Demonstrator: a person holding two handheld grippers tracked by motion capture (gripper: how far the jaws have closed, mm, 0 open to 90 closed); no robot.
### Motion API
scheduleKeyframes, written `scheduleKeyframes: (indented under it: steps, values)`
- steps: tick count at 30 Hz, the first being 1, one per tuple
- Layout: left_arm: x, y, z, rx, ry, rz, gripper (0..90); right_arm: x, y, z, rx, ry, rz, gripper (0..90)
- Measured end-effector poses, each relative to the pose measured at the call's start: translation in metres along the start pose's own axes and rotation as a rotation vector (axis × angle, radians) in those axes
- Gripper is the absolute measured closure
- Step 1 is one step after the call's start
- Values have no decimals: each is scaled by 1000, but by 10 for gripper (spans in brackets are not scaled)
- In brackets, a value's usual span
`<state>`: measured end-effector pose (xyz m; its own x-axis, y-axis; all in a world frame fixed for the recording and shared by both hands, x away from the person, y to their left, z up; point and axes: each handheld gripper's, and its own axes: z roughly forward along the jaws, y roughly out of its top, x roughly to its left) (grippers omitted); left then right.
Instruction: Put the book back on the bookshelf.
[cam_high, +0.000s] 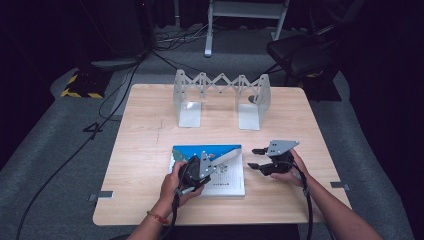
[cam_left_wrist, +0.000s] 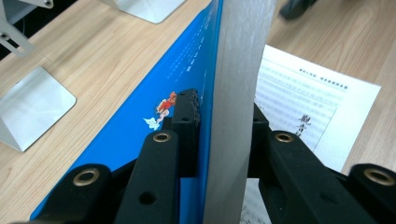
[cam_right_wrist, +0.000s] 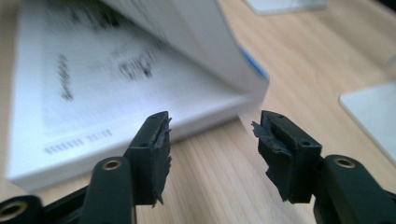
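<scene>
The table (cam_high: 150, 145) carries everything, and a folding metal rack (cam_high: 221, 97) stands near its far edge, its two flat feet resting on the wood. A book (cam_high: 227, 177) lies open near the middle of the near edge, white printed pages facing up, with its blue cover (cam_high: 205, 150) and a block of pages lifted off the rest. In the left gripper view that block (cam_left_wrist: 236, 93) stands almost upright, the blue cover on one side, grey page edges facing the camera, and a printed page lying flat beyond. The left gripper (cam_high: 197, 170) sits over the book's left part, and its fingers (cam_left_wrist: 187, 116) are clamped on the raised block, one pad on the blue cover and the other on the page side. The right gripper (cam_high: 257, 158) rests just off the book's right edge, above bare wood. Its fingers (cam_right_wrist: 154, 140) stand apart with nothing between them; in the right gripper view they point at the book's near corner without touching it.
</scene>
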<state>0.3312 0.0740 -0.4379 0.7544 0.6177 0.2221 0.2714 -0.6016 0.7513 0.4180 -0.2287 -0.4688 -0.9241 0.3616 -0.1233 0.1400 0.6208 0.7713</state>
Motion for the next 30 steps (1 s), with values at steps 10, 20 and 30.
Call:
scheduleKeyframes:
  steps: [10,20,30]
  values:
    - [14,-5,-19,-107,-11,-53,755,0,-10,30,81,28,-3,450]
    - [8,-3,-19,-72,-12,-33,737,7,4,19,-114,41,8,497]
    - [-1,-7,-30,-83,47,-28,716,16,37,4,-222,13,11,523]
